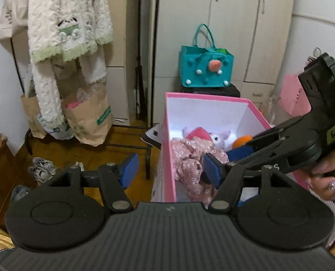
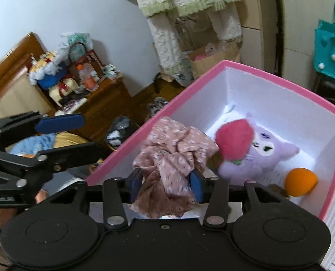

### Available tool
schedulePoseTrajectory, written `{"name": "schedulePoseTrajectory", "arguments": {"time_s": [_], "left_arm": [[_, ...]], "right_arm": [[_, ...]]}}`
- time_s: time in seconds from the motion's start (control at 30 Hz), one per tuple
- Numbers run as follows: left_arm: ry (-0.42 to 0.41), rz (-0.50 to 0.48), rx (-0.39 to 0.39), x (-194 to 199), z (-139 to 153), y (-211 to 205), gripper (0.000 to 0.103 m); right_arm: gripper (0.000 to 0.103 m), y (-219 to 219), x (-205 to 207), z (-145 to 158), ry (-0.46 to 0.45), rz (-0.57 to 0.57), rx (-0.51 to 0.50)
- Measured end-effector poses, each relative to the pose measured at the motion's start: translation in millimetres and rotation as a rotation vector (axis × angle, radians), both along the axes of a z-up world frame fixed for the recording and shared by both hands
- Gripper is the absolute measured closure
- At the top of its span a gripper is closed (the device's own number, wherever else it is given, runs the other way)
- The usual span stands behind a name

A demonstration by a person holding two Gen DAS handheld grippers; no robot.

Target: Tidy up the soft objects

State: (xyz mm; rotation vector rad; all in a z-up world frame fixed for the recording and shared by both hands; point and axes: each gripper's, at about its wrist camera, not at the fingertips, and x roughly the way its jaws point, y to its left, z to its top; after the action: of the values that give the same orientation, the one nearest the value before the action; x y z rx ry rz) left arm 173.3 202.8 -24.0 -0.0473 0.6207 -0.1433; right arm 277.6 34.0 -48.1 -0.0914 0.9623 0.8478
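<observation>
Inside the pink box (image 1: 215,97), the left wrist view shows a floral cloth (image 1: 190,158), a purple plush (image 1: 219,136) and an orange ball (image 1: 241,141); the left hand-held gripper (image 1: 171,171) stands released. From the right wrist, the right hand-held gripper (image 2: 167,184) straddles the cloth (image 2: 172,149); I cannot tell whether its pads press it.

The box (image 2: 287,85) is pink outside and white inside. In it lie a dusty-pink cloth with small white flowers (image 2: 172,149), a lilac plush toy (image 2: 264,155) with a red-pink cap, and an orange ball (image 2: 299,181). The felt bag (image 1: 204,70) is teal with white dots.
</observation>
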Motion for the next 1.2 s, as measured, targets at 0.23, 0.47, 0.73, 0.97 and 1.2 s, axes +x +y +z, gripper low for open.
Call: {"name": "schedulePoseTrajectory", "arguments": {"time_s": [0.23, 0.47, 0.73, 0.97, 1.2], "left_arm": [[0.008, -0.045, -0.005, -5.3, -2.6, -10.2, 0.039], [-0.002, -0.083, 0.020, -21.0, 6.9, -30.3, 0.031], [-0.011, -0.098, 0.018, -40.1, 19.4, -56.2, 0.028], [-0.049, -0.099, 0.069, -62.6, 35.6, -83.0, 0.017], [-0.008, -0.126, 0.031, -80.8, 47.4, -101.8, 0.000]], "right_arm": [[0.037, -26.0, -30.7, 18.4, -0.130, -0.042, -0.017], [0.037, -70.6, -64.0, 42.7, -0.222, -0.128, -0.018], [0.035, -108.4, -99.2, 64.2, -0.292, -0.183, -0.039], [0.004, -131.1, -133.2, 80.4, -0.341, -0.231, -0.104], [0.002, -149.6, -166.7, 92.9, -0.390, -0.349, -0.179]]}}
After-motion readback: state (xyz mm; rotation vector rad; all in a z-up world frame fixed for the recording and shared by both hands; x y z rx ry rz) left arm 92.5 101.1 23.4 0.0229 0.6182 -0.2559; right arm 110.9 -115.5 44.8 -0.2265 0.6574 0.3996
